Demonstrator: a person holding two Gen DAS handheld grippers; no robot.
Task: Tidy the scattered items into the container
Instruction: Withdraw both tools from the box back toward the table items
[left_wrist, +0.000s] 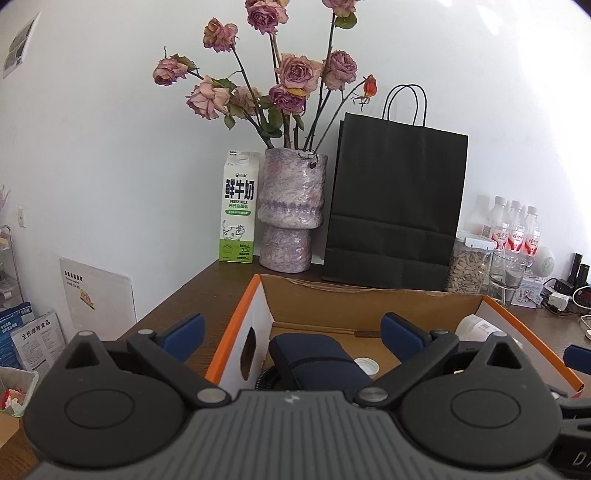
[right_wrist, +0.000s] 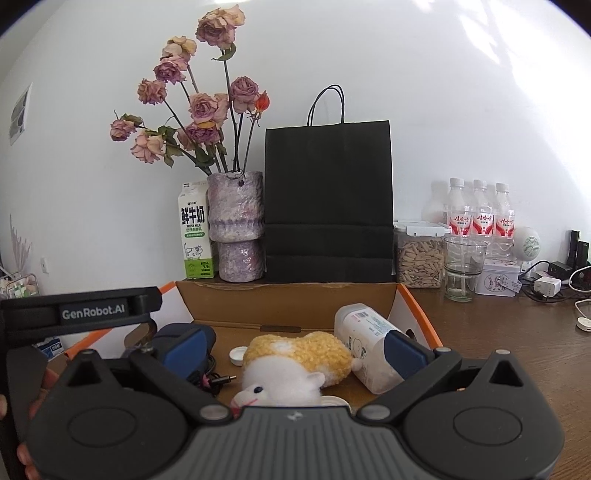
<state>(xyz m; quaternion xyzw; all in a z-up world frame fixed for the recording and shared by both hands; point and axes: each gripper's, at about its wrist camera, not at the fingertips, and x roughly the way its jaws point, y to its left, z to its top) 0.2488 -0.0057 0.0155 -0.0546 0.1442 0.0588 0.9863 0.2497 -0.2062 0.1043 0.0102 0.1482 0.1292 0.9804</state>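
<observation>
Both jaws of the right hand-held gripper (right_wrist: 295, 352) stand apart over the plush lamb (right_wrist: 295, 365), already inside the cardboard box (right_wrist: 288, 299); lift straight up without snagging it.

Dark wooden surface (right_wrist: 480, 332), bearing cardboard box (right_wrist: 288, 295), milk carton (right_wrist: 194, 232), vase (right_wrist: 238, 225), black paper bag (right_wrist: 328, 199), seed jar (right_wrist: 419, 258), glass (right_wrist: 461, 269).

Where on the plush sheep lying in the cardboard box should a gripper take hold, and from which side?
Grip the plush sheep across its yellow woolly body, coming from above. It lies flat in the cardboard box, the bottle crowds its right, and the soft body should compress between the fingers.
</observation>
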